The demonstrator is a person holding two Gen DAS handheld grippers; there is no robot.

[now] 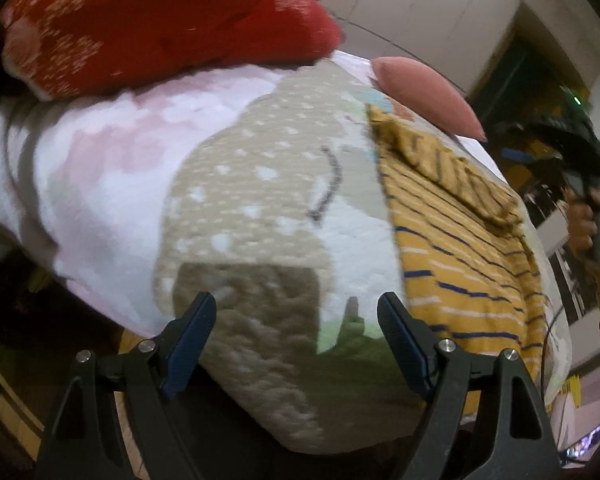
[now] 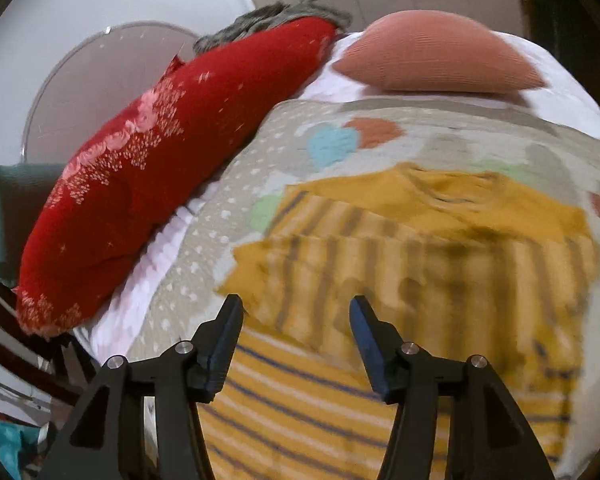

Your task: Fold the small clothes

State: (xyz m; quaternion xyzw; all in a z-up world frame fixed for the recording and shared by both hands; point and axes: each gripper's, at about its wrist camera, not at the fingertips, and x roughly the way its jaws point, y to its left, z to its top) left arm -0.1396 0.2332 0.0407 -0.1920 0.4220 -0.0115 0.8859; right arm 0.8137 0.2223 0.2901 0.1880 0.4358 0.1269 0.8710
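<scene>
A small mustard-yellow garment with white and dark blue stripes (image 2: 412, 280) lies spread on a patterned bedspread (image 2: 260, 168). Part of it looks folded over, with a plain yellow part at its far side. My right gripper (image 2: 296, 308) is open and empty, hovering just above the near left part of the garment. In the left wrist view the garment (image 1: 460, 248) lies to the right. My left gripper (image 1: 296, 304) is open and empty over the bedspread (image 1: 240, 200), to the left of the garment. The right hand and its gripper handle (image 1: 592, 216) show at the far right.
A red flowered pillow (image 2: 148, 168) lies along the left side of the bed; it also shows in the left wrist view (image 1: 160, 20). A pink cushion (image 2: 440, 56) sits at the far end, also in the left wrist view (image 1: 432, 96). A teal cushion (image 2: 8, 208) stands beyond the bed's left edge.
</scene>
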